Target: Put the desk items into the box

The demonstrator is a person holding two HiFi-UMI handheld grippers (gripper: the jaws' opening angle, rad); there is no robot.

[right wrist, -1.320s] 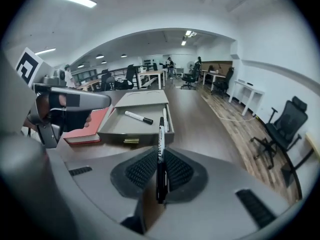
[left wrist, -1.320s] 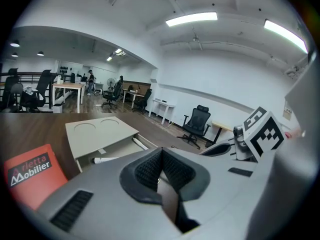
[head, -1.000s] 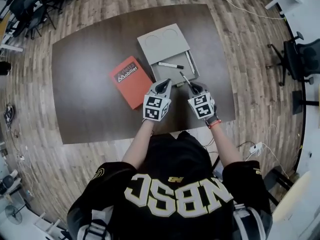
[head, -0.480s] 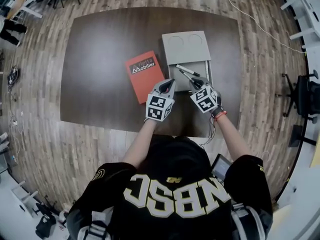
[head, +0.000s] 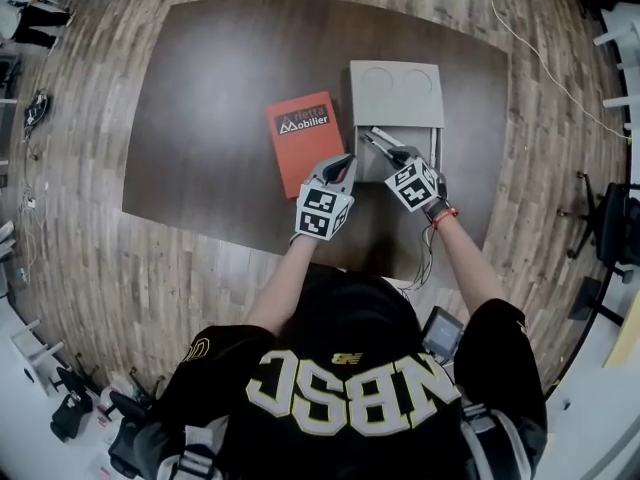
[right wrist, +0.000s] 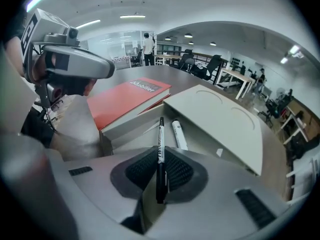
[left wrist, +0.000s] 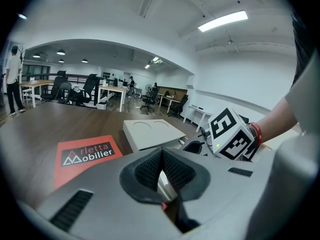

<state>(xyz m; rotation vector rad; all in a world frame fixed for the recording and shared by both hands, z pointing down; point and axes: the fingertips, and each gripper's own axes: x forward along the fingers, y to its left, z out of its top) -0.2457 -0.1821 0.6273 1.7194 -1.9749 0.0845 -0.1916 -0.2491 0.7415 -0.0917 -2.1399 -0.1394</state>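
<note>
The right gripper's point(right wrist: 160, 178) jaws pinch a slim black pen point(right wrist: 160, 141), held over the open tray of the flat grey box point(right wrist: 131, 129), where a white marker point(right wrist: 178, 134) lies. Placing the pen looks to be the step in hand. Next it likely needs lowering, then the jaws spreading. The left gripper's point(left wrist: 161, 173) jaws are pressed together, empty, by the red book point(left wrist: 85, 154).

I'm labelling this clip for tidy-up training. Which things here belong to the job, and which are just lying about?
Job:
grey box
black pen, held in the right gripper
white marker, lying in the box
red book beside it, probably

Lying about:
office chair
far desks
</note>
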